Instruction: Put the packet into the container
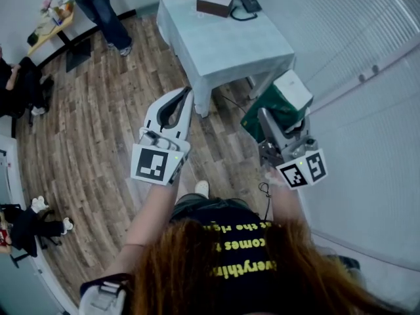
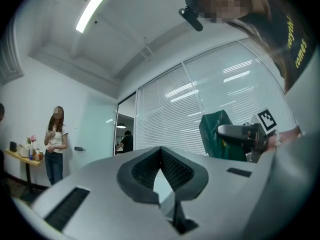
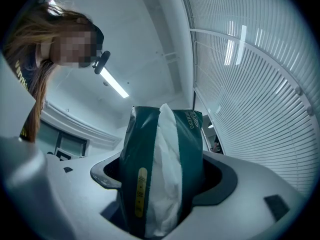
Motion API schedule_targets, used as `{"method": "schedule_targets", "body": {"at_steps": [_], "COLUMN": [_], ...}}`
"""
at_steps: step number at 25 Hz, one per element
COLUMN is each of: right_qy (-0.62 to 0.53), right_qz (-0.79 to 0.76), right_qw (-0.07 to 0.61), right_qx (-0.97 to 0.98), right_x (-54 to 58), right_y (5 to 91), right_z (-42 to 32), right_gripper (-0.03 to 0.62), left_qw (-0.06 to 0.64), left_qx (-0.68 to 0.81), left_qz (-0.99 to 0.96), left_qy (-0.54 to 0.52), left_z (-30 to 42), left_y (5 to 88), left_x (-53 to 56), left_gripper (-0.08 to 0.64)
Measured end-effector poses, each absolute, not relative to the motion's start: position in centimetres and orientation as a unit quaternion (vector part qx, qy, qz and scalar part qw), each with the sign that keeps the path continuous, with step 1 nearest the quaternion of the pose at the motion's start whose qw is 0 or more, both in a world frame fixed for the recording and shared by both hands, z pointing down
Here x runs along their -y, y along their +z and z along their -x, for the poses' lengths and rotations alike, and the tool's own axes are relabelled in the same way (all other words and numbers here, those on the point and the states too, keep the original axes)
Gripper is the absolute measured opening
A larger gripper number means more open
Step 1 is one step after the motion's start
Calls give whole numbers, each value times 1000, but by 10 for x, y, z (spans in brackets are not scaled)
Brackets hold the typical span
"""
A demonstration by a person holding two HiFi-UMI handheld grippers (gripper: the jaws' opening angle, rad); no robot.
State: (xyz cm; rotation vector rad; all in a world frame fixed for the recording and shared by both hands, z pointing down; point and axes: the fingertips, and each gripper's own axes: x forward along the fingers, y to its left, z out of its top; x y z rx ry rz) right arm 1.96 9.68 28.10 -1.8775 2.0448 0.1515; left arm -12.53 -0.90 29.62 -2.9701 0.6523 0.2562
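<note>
while the right gripper clamps the green packet, left gripper jaws together, empty

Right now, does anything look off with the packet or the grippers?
White tissue bulges from the slit of the green packet clamped in the right gripper, so it could snag. The left gripper is shut and empty. Nothing else stands out.

Green packet, white middle strip, upright

Head cam looks steeply down at floor; gripper cams hug their jaws, aimed at ceiling; all three catch the packet.
</note>
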Motion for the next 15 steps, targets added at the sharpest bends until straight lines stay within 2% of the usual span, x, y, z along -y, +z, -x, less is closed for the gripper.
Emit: {"method": "schedule_targets", "body": {"at_steps": [15], "right_qy": [55], "right_qz": [667], "right_qw": [179], "right_qx": [-721], "right_x": [-48], "right_y": [277], "right_z": [-16], "right_gripper": [380], "left_qw": [39], "left_qx": [-221], "left_qz": [971], "left_qy": [83], "left_z": [135], "left_y": [303], "left_x": [58], "left_gripper": [2]}}
